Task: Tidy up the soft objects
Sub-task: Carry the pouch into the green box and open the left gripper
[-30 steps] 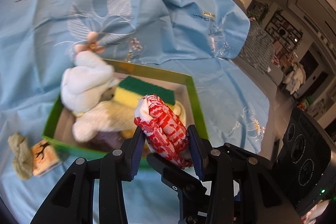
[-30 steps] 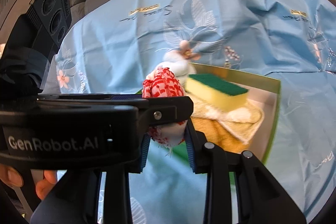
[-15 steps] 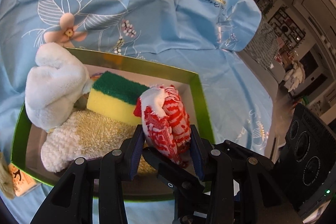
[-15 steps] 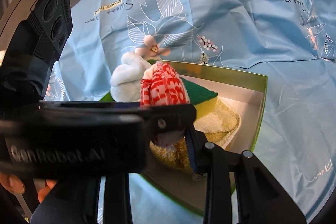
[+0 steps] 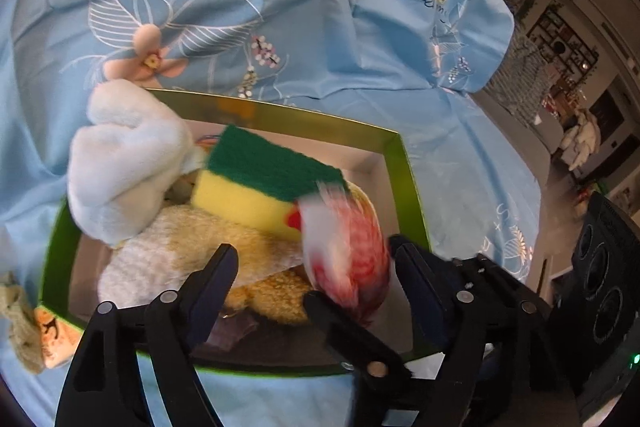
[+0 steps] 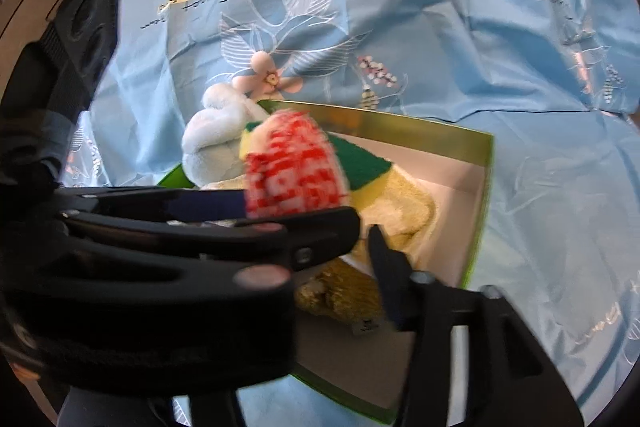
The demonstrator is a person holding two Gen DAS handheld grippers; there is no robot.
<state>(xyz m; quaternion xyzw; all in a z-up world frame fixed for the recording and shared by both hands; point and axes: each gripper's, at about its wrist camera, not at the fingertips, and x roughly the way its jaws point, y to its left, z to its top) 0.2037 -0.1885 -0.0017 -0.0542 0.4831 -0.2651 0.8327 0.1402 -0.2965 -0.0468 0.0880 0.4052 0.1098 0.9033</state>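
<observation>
**Hovering Over the Green Box**

Looking along the left gripper (image 5: 314, 247): spread wide, with the red-and-white cloth bundle (image 5: 344, 251) blurred in the gap, nearer the right-hand finger and clamped by neither. Hard to say whether touching that finger. Poised over the right end of the green box (image 5: 404, 179), just beside the yellow-and-green sponge (image 5: 260, 183) and above the cream terry cloth (image 5: 168, 255). Crossed underneath by a black finger of the other tool, reaching to the bundle's lower edge. Packed into the left end of the box: a white plush cloth (image 5: 124, 163), bulging over the rim. Outside the box at its left corner, on the blue floral sheet (image 5: 320, 7): a small beige cloth with an orange tag (image 5: 28, 331).

Looking along the right gripper (image 6: 320, 239): only one of its fingers (image 6: 386, 279) in sight, the other hidden behind the left tool lying across the frame. Cannot tell whether wide, narrow or gripping. Bundle here just above that crossing tool, in front of the sponge, over the box.
</observation>
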